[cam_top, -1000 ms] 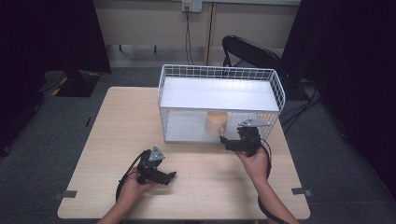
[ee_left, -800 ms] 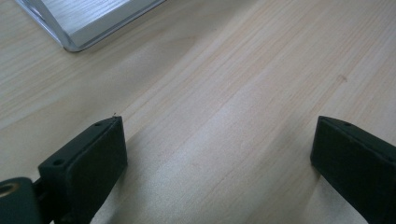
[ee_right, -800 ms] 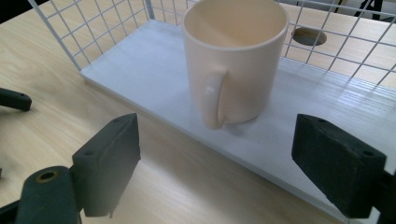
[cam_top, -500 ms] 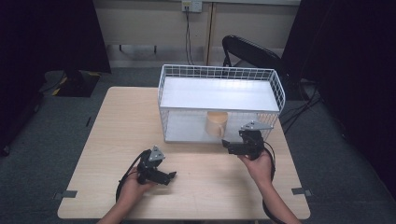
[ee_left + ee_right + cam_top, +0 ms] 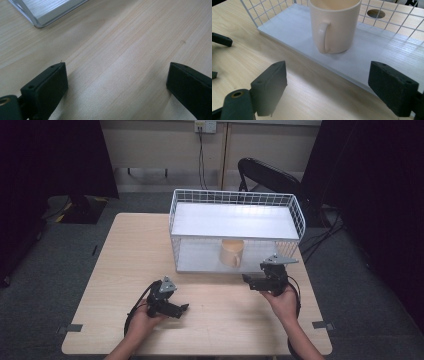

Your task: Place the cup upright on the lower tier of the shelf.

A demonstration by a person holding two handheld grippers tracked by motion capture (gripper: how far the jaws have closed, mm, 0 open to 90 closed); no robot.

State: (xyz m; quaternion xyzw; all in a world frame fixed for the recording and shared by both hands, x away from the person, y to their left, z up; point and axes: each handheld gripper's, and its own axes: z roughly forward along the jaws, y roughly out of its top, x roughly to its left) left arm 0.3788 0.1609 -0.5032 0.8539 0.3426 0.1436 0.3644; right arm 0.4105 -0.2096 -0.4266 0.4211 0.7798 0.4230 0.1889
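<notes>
While mug (image 5: 333,25) stood upright on rack's (image 5: 295,210) lower shelf, handle turned toward front edge, right gripper (image 5: 327,87) was held just before that edge, jaws spread wide, nothing between them. Mug was seen apart from gripper, near it. Left gripper (image 5: 117,85) was held low over bare tabletop (image 5: 125,255), jaws likewise wide apart and empty, well apart from mug, near front-left of rack.

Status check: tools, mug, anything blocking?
Right tool open, empty, in front of the mug. Left tool open over the bare table. Mug upright on the rack's lower shelf, handle toward the right tool. Nothing between them.
</notes>
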